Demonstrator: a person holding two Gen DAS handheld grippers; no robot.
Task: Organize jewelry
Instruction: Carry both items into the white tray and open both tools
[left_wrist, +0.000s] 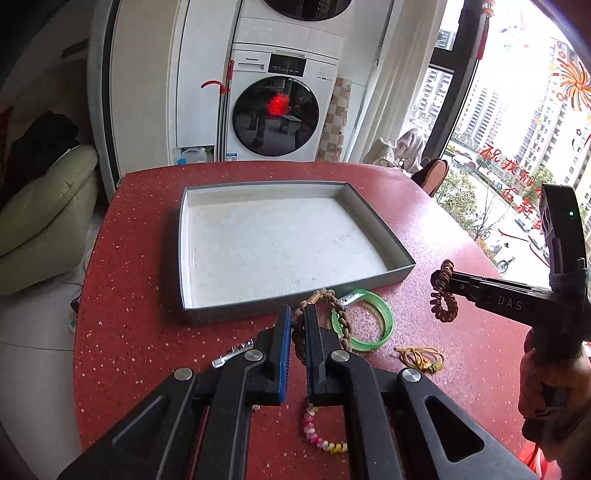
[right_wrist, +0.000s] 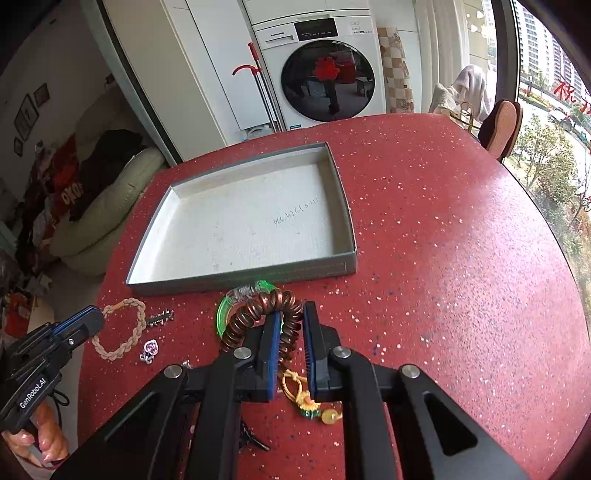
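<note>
A grey tray (left_wrist: 384, 225) with a white floor sits empty on the red table; it also shows in the right wrist view (right_wrist: 347, 206). My left gripper (left_wrist: 298, 321) is shut on a beige braided rope bracelet (left_wrist: 341, 314), near the tray's front edge. My right gripper (right_wrist: 291, 321) is shut on a brown coiled bracelet (right_wrist: 258, 306) and holds it above the table; in the left wrist view the bracelet (left_wrist: 443, 295) hangs from its tips. A green bangle (left_wrist: 384, 325) lies just in front of the tray.
On the red table (right_wrist: 443, 221) lie a yellow cord charm (right_wrist: 306, 402), a pink and yellow bead bracelet (left_wrist: 317, 435), a silver clip (left_wrist: 232, 354), a spiky silver piece (right_wrist: 160, 317) and a small pink pendant (right_wrist: 149, 349). A chair (right_wrist: 502, 125) stands at the far right edge.
</note>
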